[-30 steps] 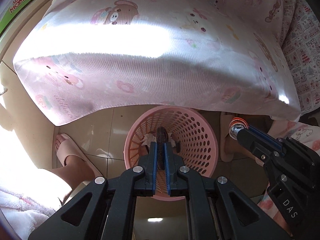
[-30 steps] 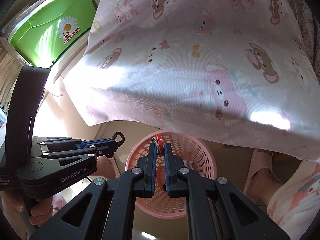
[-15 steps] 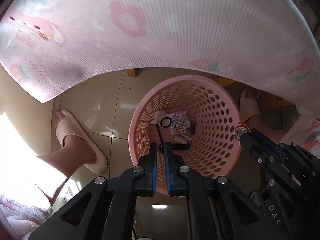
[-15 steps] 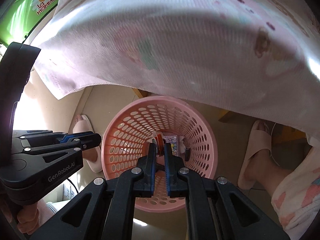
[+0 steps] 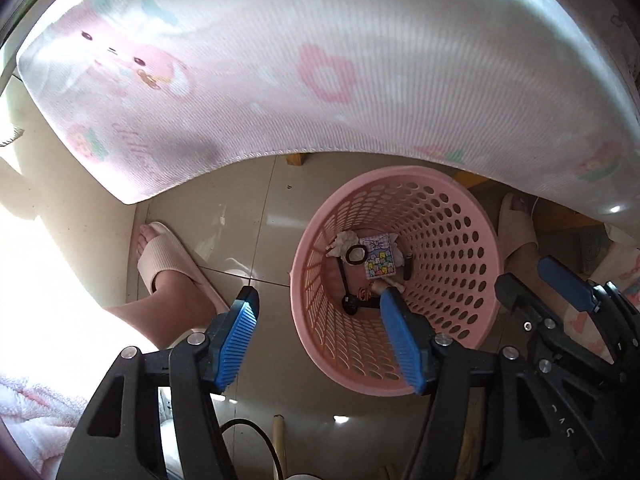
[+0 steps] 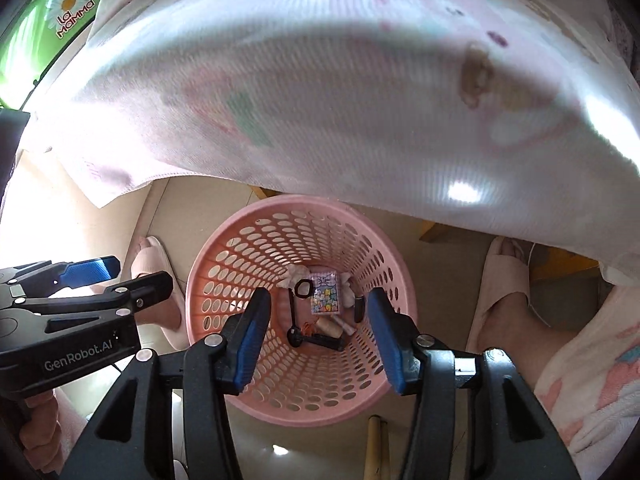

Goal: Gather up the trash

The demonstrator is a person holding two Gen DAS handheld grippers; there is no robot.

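My left gripper (image 5: 318, 308) hangs above the floor with its jaws spread wide and nothing between them — one blue pad is over the tiles, the other over the near rim of the pink basket (image 5: 486, 240). My right gripper (image 6: 314, 302) is spread just as wide and just as empty, pointing straight down into the basket (image 6: 224, 256). The trash lies at the bottom: a small patterned packet (image 6: 326, 294), a black ring (image 6: 303, 289) just beside it, crumpled white paper (image 5: 344, 240) at the far side, and a black stick-like piece (image 6: 316, 339) at the near side. A pink printed cloth (image 5: 320, 60) hangs over the basket's far rim. A foot in a pink slipper (image 5: 168, 256) stands on the tiles to the left, well apart from the basket.
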